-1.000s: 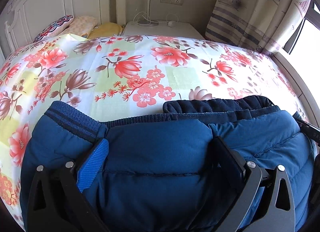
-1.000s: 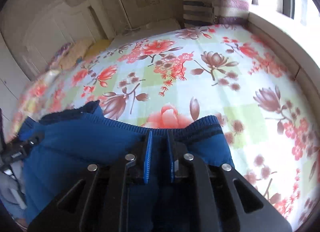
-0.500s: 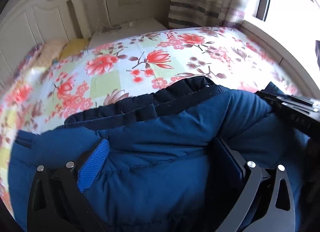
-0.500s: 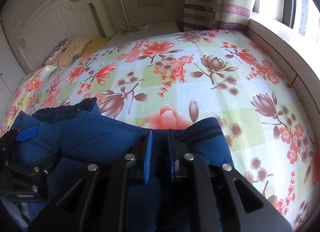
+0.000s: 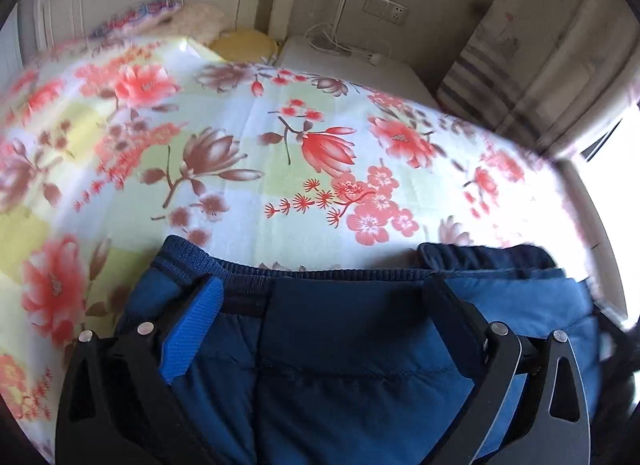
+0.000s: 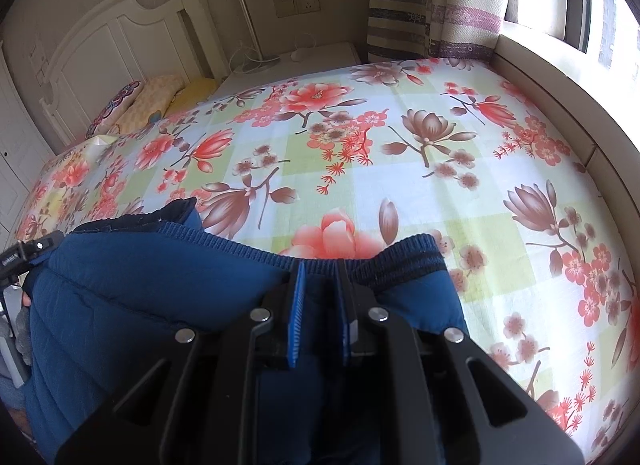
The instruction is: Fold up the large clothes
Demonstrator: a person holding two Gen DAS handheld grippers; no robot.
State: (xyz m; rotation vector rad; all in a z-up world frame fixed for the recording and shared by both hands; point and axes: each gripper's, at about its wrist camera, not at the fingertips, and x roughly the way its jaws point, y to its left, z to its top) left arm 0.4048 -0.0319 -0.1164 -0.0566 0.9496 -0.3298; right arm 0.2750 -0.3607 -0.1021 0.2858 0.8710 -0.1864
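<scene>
Mid-fold: right hand-held gripper [image 6: 320, 281] pinching ribbed hem of blue padded jacket [image 6: 152, 297]; left hand-held gripper [image 5: 320, 293] spread wide, gripping nothing. Next: lay hem flat on floral bed sheet [image 6: 400, 137].

1. Jacket [image 6: 152, 297]: blue quilted cloth, matt, stitched seams; ribbed knit hem [image 5: 320, 277].
2. Sheet [image 6: 400, 153]: smooth printed cloth, floral, matt.
3. Right gripper [image 6: 320, 305]: black matt plastic arms, shiny metal rivets; blue ridged pads [image 6: 298, 317].
4. Left gripper [image 5: 320, 329]: same black plastic; blue pad [image 5: 192, 329] smooth-looking.
5. Headboard [image 6: 120, 45]: white painted panels, slight sheen.
6. Curtain [image 6: 460, 5]: coarse woven cloth, striped.
</scene>
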